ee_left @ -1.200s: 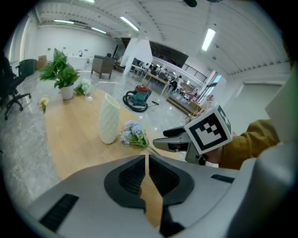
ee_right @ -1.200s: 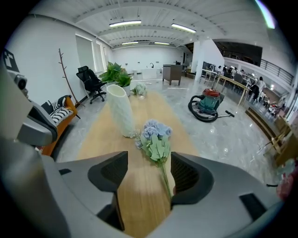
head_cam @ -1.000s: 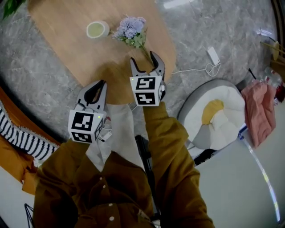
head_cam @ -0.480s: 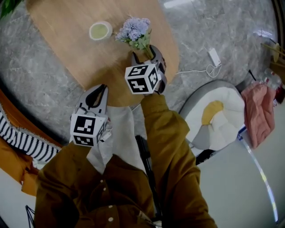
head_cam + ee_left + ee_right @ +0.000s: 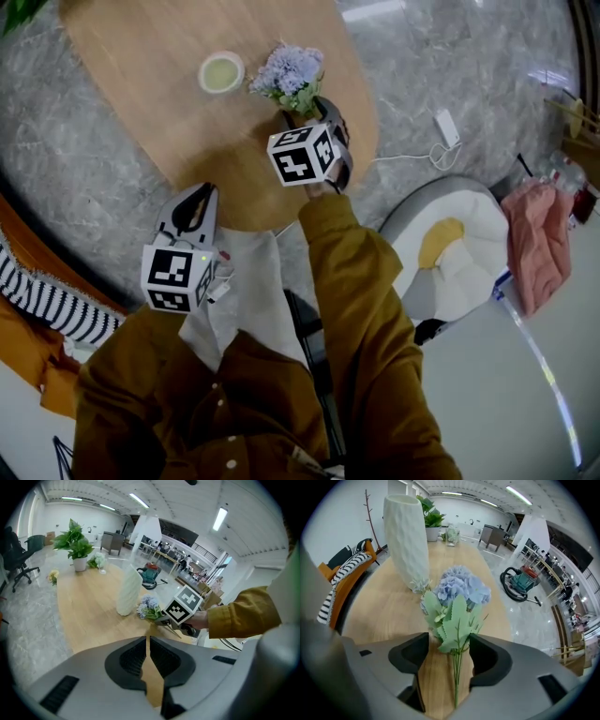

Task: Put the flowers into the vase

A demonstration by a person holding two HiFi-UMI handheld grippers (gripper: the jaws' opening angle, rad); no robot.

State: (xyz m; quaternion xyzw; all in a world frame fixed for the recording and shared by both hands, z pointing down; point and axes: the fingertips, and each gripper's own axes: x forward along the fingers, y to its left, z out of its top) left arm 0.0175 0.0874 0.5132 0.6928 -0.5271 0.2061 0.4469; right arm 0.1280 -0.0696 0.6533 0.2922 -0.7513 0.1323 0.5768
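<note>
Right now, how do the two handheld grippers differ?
The left gripper has its jaws shut on nothing; the right gripper has its jaws apart with the flowers' stems between them. The left is at the table's near edge; the right further in. Both carry marker cubes.

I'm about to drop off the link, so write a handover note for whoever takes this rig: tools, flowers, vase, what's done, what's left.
Left tool: shut, empty, by the near edge of the table.
Right tool: open, jaws either side of the stems of the flowers, not gripping.
Flowers lie on the table beside the upright vase, which holds no flowers.
Done: right tool lined up on the stems.
Left: close, lift, put the stems into the vase.
</note>
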